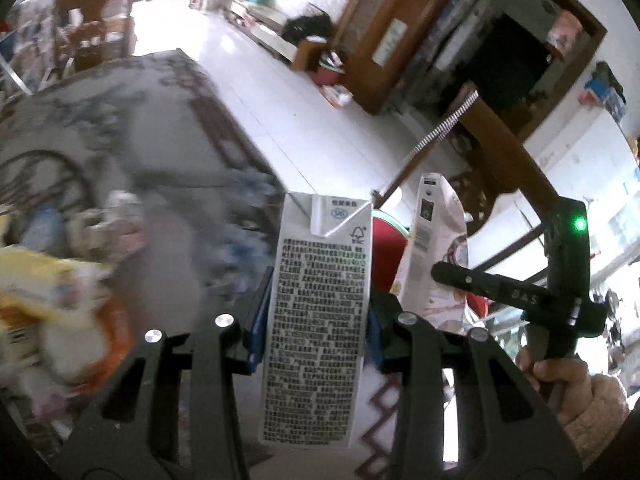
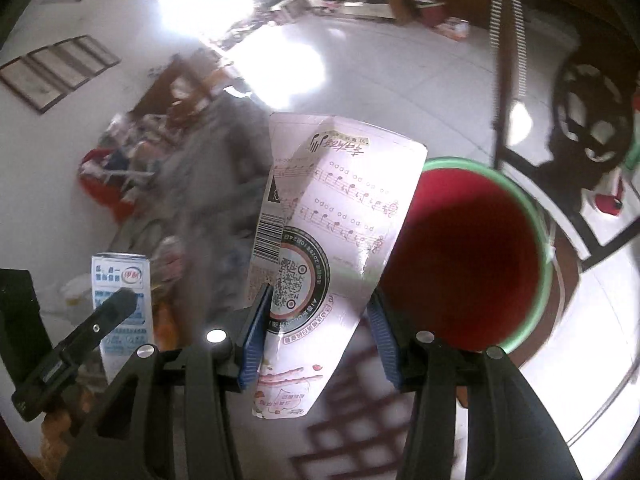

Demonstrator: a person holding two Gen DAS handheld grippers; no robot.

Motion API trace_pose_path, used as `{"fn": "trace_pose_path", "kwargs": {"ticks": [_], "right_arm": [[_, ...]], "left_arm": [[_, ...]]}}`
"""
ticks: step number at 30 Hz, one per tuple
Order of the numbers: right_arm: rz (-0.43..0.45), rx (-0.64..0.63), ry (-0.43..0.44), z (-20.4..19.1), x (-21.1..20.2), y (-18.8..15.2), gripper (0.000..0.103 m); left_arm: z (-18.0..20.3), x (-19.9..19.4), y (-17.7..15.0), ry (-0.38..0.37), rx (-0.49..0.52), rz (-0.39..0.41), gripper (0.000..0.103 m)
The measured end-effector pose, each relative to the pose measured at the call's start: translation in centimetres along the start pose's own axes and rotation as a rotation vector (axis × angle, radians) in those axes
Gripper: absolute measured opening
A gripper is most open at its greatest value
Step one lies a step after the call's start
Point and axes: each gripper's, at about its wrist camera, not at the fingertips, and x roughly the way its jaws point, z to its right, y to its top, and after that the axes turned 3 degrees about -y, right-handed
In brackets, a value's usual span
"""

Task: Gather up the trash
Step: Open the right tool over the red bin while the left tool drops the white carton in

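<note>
Our left gripper (image 1: 316,320) clamps a white milk carton (image 1: 316,312); our right gripper (image 2: 318,336) grips a pink pouch (image 2: 332,220), jaws closed, beside the red bin (image 2: 472,260).

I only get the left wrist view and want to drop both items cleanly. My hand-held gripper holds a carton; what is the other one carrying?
Observer: The right hand-held gripper is shut on a pink drink pouch printed with music notes.
Operator: Where is the bin from there?
Observer: The red bin with a green rim sits just right of the pouch, mouth open toward the camera.
Operator: Anything in it?
Observer: Its visible inside looks plain red, though blurred.
</note>
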Motion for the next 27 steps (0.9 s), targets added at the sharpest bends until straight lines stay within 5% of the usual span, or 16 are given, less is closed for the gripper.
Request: {"fn": "trace_pose_path", "kwargs": {"ticks": [8, 9, 10, 11, 27], "right_arm": [[0.032, 0.041, -0.076, 5.2, -0.9, 1.6, 0.049], [0.041, 0.043, -0.087, 5.4, -1.1, 1.6, 0.05], [0.05, 0.048, -0.101, 5.7, -1.3, 1.7, 0.062], [0.057, 0.057, -0.11, 5.8, -1.3, 1.8, 0.074], [0.07, 0.043, -0.08, 4.0, -1.3, 2.0, 0.076]], "left_arm": [[5.1, 5.6, 2.3, -0.064, 0.07, -0.063, 0.037], [5.6, 6.0, 2.4, -0.079, 0.08, -0.07, 0.046], [6.0, 6.5, 2.6, -0.093, 0.088, -0.079, 0.067], [6.2, 6.7, 2.7, -0.099, 0.091, -0.079, 0.074], [2.6, 1.3, 1.8, -0.004, -0.004, 0.037, 0.075]]}}
